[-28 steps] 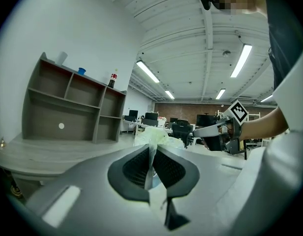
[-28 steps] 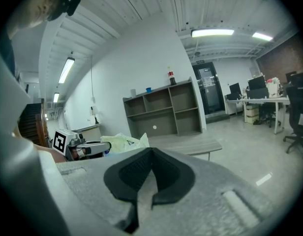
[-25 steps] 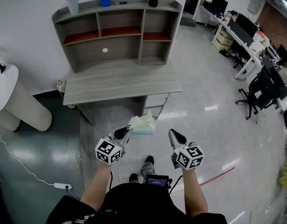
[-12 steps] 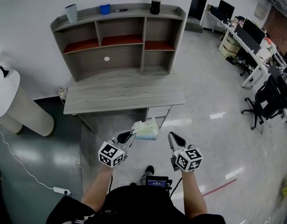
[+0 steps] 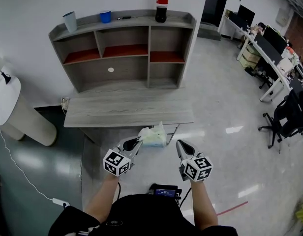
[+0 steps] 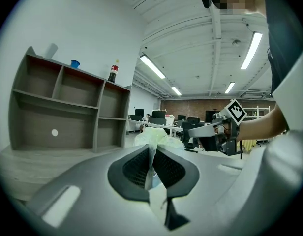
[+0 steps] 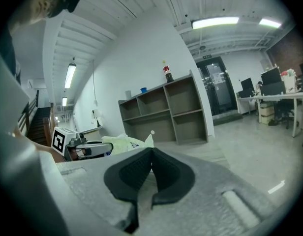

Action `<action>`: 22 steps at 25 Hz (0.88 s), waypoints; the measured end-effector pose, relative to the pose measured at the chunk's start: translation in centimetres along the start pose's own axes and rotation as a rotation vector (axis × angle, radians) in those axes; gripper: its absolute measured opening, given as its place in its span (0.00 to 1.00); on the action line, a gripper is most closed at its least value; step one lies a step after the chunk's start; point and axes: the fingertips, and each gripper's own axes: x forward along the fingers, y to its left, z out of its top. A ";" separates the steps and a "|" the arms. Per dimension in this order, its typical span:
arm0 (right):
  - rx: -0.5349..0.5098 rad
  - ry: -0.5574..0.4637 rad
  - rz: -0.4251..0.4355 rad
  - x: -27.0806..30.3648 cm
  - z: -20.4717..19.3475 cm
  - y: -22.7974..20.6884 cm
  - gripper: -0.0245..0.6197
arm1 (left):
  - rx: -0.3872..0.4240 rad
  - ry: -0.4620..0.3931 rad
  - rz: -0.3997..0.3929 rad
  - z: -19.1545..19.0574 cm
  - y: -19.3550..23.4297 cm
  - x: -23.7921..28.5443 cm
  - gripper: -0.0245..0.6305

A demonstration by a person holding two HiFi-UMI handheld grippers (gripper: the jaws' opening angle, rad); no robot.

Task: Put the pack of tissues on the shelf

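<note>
Short of the desk's [image 5: 127, 113] front edge, the left gripper [image 5: 137, 141] pinches the pack of tissues [image 5: 153, 136] by its wrapper, jaws closed on it. The right gripper [image 5: 180, 144] is closed and empty. Carrying is in hand; next comes reaching over the desk to a shelf [image 5: 123, 50] compartment.

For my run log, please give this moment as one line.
left gripper: shut on pack | right gripper: shut, empty | pack: held in air before desk, not yet on shelf

open office: rows of desks [image 5: 263, 58], monitors [image 5: 275, 37] and swivel chairs [image 5: 289, 117].
</note>
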 end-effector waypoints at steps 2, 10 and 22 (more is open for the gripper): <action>-0.010 0.010 0.015 0.4 0.2 -1.1 0.04 | 0.003 0.001 0.012 0.3 0.3 1.1 0.06; -0.011 0.025 0.048 2.3 1.1 -4.3 0.04 | -0.011 0.001 0.056 0.9 1.6 4.4 0.06; -0.016 0.023 0.032 7.2 3.0 -7.8 0.04 | -0.014 0.002 0.060 1.3 5.9 8.8 0.06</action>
